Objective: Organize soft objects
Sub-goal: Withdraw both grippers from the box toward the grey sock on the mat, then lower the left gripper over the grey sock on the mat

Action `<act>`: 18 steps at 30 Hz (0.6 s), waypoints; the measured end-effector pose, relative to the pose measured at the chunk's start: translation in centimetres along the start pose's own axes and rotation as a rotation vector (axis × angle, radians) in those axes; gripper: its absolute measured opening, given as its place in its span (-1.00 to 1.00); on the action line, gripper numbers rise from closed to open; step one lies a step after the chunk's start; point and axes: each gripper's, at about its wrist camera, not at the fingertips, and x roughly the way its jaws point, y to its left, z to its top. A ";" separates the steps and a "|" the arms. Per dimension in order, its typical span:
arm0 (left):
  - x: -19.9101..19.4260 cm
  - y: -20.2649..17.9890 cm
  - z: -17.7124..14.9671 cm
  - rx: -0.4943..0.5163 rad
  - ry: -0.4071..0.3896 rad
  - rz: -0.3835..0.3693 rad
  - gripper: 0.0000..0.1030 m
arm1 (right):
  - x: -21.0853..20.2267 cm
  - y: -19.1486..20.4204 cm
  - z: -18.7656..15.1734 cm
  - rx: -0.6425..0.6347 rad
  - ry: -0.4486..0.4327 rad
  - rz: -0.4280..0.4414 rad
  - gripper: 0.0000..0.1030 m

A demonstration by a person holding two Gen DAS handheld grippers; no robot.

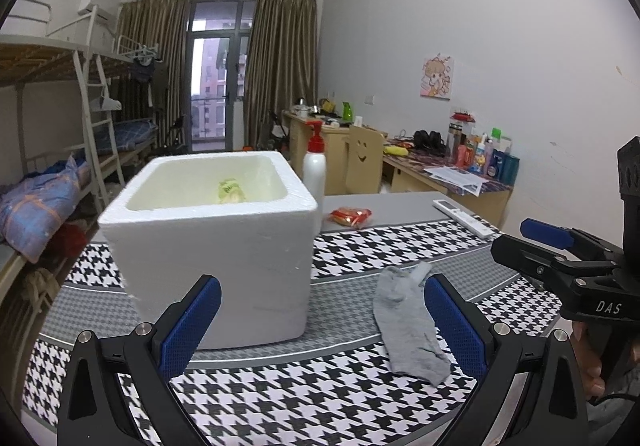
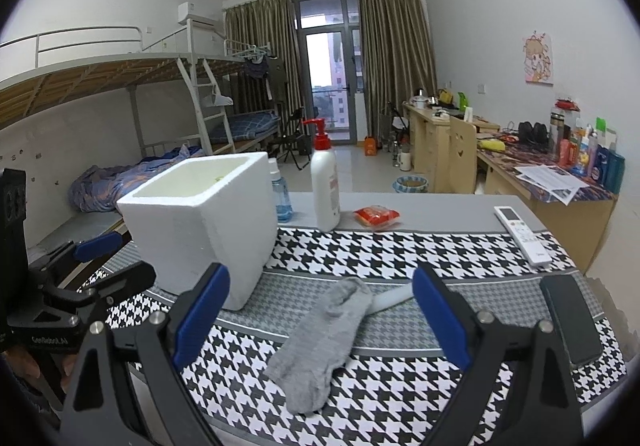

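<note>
Roughly partway: one yellowish soft item (image 1: 230,191) is seen already inside the foam box (image 1: 208,246); what it is cannot be told. One grey sock (image 2: 320,342) is left out on the tabletop (image 2: 400,246), at 4 o'clock from the box, just beside it. Both tongs are spread wide and empty: left tongs (image 1: 320,330) facing the box, right tongs (image 2: 320,322) framing the sock. Sock: limp ribbed knit, crumpled, flat. Box: rigid white foam, thick-walled, squarish, open-topped. Tabletop cloth: houndstooth print, smooth.
</note>
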 end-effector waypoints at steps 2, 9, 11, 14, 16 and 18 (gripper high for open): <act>0.4 -0.3 -0.1 0.000 0.009 -0.009 0.98 | 0.1 -0.4 -0.1 0.007 0.003 -0.005 0.84; 1.4 -1.5 -0.4 0.014 0.032 -0.026 0.98 | 0.3 -1.4 -0.5 0.021 0.020 -0.021 0.84; 1.7 -1.8 -0.5 0.017 0.041 -0.031 0.98 | 0.4 -1.7 -0.6 0.023 0.025 -0.026 0.84; 2.1 -2.3 -0.6 0.028 0.055 -0.043 0.98 | 0.7 -2.0 -0.7 0.028 0.036 -0.033 0.84; 2.4 -2.6 -0.7 0.035 0.062 -0.053 0.98 | 0.9 -2.3 -0.8 0.037 0.044 -0.035 0.84; 2.7 -2.9 -0.8 0.039 0.068 -0.059 0.98 | 1.0 -2.6 -0.8 0.043 0.050 -0.035 0.84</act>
